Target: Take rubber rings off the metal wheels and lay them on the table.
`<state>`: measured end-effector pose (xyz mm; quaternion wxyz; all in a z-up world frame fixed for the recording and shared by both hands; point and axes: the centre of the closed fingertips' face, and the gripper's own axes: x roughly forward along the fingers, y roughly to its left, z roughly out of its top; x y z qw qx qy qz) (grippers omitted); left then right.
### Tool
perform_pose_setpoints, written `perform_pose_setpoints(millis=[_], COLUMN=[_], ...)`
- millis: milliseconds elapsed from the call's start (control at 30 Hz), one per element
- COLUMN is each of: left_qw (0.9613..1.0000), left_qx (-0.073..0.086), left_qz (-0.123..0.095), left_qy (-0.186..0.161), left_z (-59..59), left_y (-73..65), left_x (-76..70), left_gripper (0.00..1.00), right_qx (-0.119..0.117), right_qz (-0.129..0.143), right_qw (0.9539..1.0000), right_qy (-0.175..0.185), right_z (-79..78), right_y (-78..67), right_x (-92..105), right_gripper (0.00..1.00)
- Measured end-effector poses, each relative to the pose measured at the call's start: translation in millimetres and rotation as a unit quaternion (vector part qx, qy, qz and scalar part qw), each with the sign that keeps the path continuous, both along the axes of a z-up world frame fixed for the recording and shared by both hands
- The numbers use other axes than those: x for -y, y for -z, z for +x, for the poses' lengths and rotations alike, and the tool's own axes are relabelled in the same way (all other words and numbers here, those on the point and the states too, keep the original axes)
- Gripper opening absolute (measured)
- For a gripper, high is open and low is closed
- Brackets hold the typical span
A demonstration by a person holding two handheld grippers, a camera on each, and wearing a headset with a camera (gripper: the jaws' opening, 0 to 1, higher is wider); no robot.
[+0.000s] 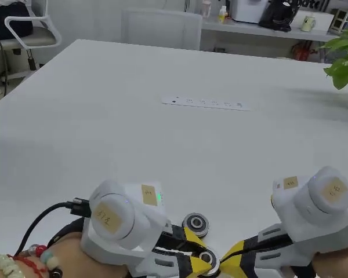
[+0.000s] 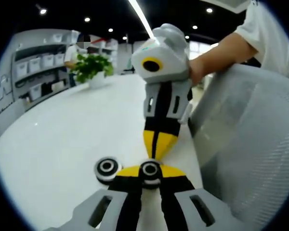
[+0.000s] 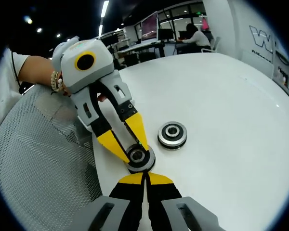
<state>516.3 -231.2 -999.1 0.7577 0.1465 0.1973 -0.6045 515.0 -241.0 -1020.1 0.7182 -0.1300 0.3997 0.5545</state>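
Near the white table's (image 1: 162,145) edge, the left gripper's (image 2: 150,173) jaws, slightly parted, clasped a small metal wheel with a black rubber ring (image 3: 139,157). The right gripper's (image 3: 144,179) jaws were pressed together, tips touching its rim. A second ringed metal wheel (image 3: 172,134) lay just beside.

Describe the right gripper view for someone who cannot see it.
Two yellow-tipped grippers meet at a small metal wheel on a white table: the left gripper clasps it, the right gripper's closed tips touch it. A second wheel lies beside it.
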Motion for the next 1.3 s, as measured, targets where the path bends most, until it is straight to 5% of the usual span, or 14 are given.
perform_pose_setpoints(millis=[267,333,633,1300], left_qw=[1.0,1.0,1.0,0.9999], left_qx=[0.002,0.002,0.003,0.013], left_qz=[0.001,0.001,0.002,0.007], left_qy=[-0.001,-0.001,0.0,0.007], left_z=[0.6,0.7,0.8,1.3], left_y=[0.1,0.2,0.2,0.7], left_x=[-0.4,-0.3,-0.5,-1.0], left_gripper=[0.14,0.14,0.13,0.13], right_qx=[-0.038,-0.067,-0.131,-0.139], right_qz=[0.027,0.036,0.091,0.098], right_qw=[0.9979,0.9944,0.9798,0.9772], right_qy=[0.046,0.073,0.121,0.127], right_z=[4.9,4.0,6.9,3.9], right_y=[-4.1,-5.0,-13.4,-17.2], right_x=[1.7,1.1,-0.8,-7.1], right_gripper=[0.0,0.0,0.0,0.0])
